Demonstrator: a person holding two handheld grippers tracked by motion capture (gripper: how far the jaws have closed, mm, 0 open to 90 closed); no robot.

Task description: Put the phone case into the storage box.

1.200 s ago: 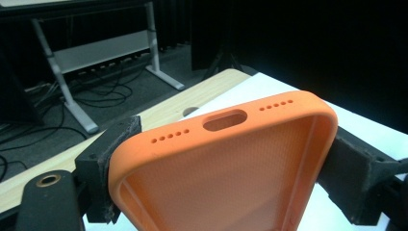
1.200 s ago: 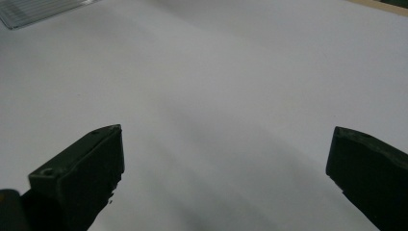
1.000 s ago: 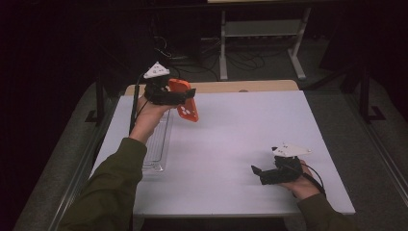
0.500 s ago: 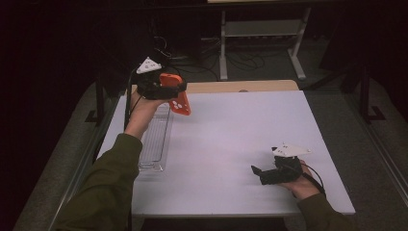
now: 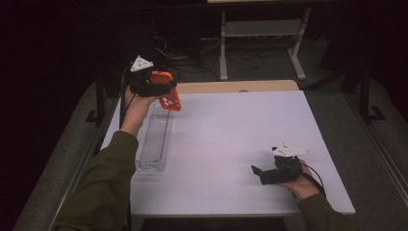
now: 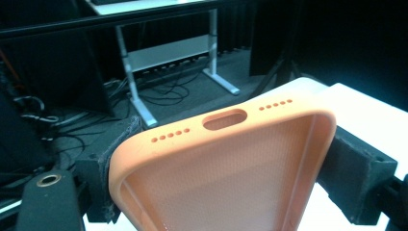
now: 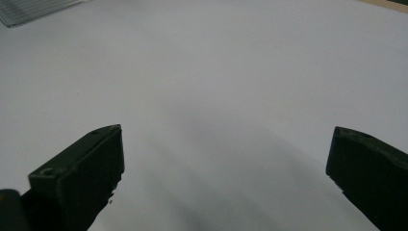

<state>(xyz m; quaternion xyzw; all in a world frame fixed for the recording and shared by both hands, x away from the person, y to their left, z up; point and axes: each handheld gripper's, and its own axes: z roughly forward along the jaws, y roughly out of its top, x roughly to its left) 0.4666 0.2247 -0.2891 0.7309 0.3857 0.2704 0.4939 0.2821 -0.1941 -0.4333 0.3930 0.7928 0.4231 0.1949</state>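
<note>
My left gripper [image 5: 161, 88] pinches an orange phone case [image 6: 226, 163] by its sides, raised above the far end of the clear tray [image 5: 155, 144]. My right gripper [image 5: 257, 172] rests on the white table [image 5: 231, 130] near its front right corner, jaws spread wide with nothing between them.

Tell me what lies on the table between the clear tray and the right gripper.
Nothing: in the high view the white table is bare between the clear tray and the right gripper.

The clear tray [image 5: 155, 142] lies along the table's [image 5: 231, 130] left edge, the one obstacle on the surface; right of the tray, bare white top runs open to the right gripper [image 5: 257, 172]; above the tray's far end hangs the left gripper [image 5: 166, 89] with the orange phone case [image 5: 168, 96].
</note>
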